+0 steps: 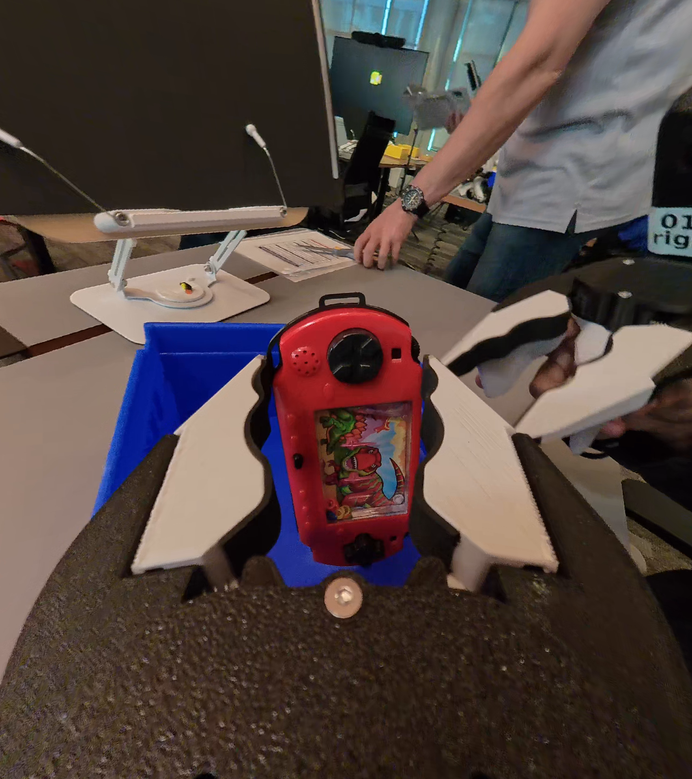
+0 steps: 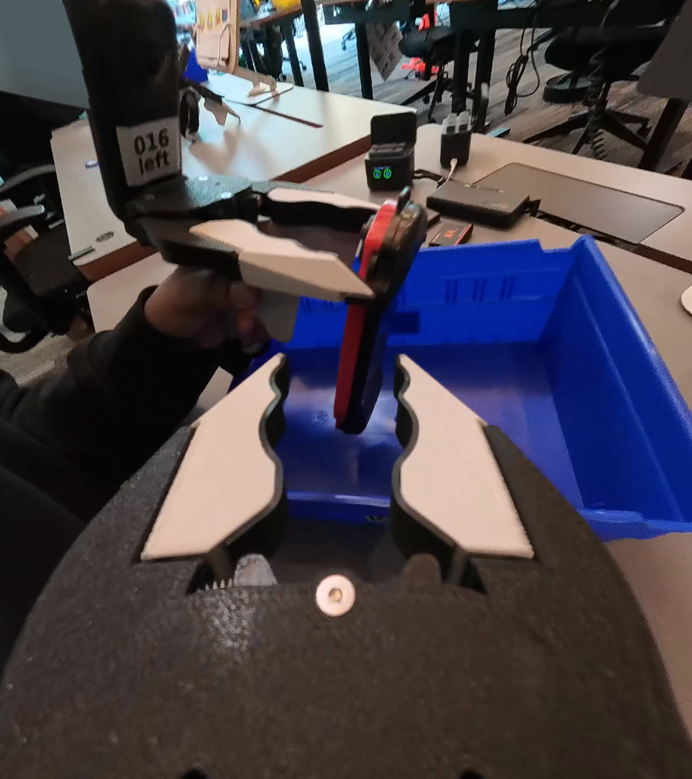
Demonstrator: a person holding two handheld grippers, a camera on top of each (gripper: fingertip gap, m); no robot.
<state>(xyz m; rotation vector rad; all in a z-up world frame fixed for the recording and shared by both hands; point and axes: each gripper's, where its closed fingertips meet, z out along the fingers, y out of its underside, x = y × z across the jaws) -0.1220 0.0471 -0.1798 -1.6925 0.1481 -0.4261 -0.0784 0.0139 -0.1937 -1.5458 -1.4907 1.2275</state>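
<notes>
My left gripper [image 1: 346, 366] is shut on a red handheld water-game toy [image 1: 348, 425] with a dinosaur picture, gripping its upper sides. It holds the toy upright above a blue plastic bin [image 1: 192, 379]. In the right wrist view the left gripper [image 2: 371, 248] holds the toy [image 2: 367, 337] edge-on, its lower end hanging into the blue bin [image 2: 546, 379]. My right gripper [image 2: 340, 366] is open and empty over the bin's near wall, the toy's lower end just beyond its fingertips. In the left wrist view the right gripper [image 1: 567, 358] hovers open at the right.
A white folding stand [image 1: 175, 261] and a paper sheet [image 1: 298, 253] lie on the grey table behind the bin. A person [image 1: 567, 126] stands at the far side, hand on the table. Black chargers [image 2: 390, 151], a black box [image 2: 479, 202] and a dark mat [image 2: 588, 202] lie beyond the bin.
</notes>
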